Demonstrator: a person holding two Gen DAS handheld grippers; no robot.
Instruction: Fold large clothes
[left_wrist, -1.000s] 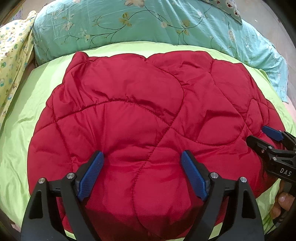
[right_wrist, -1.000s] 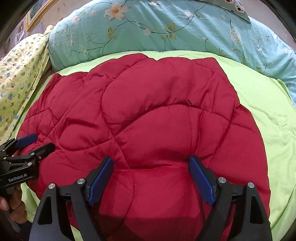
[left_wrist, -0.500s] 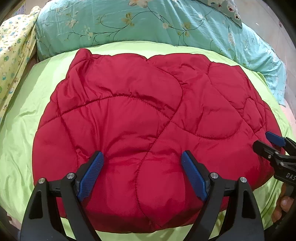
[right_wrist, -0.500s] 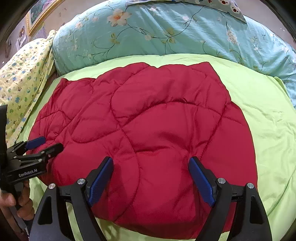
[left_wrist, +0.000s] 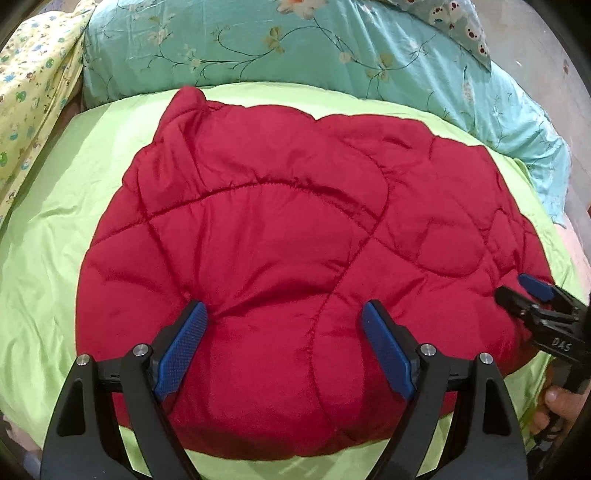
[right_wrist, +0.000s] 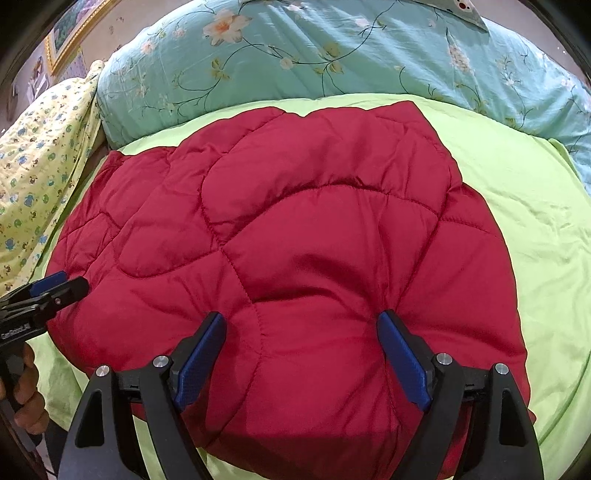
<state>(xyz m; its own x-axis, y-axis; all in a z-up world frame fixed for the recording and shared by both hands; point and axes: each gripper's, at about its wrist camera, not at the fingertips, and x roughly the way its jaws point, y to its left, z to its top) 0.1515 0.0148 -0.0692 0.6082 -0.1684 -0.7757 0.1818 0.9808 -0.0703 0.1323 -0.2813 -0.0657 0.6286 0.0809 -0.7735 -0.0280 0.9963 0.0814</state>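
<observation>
A red quilted padded garment (left_wrist: 280, 236) lies folded in a rounded heap on the light green bed sheet (left_wrist: 66, 206); it also shows in the right wrist view (right_wrist: 303, 236). My left gripper (left_wrist: 284, 328) is open and empty, its fingers over the garment's near edge. My right gripper (right_wrist: 301, 336) is open and empty, likewise over the near edge. The right gripper also shows at the right edge of the left wrist view (left_wrist: 524, 291). The left gripper shows at the left edge of the right wrist view (right_wrist: 59, 286).
A turquoise floral duvet (left_wrist: 295, 48) is bunched along the far side of the bed (right_wrist: 332, 48). A yellow patterned cloth (left_wrist: 29, 85) lies at the far left (right_wrist: 33, 173). Green sheet (right_wrist: 535, 221) lies bare right of the garment.
Both grippers have drawn back and up from the garment, so more of the green sheet shows around it. The garment lies still. Both stay open.
</observation>
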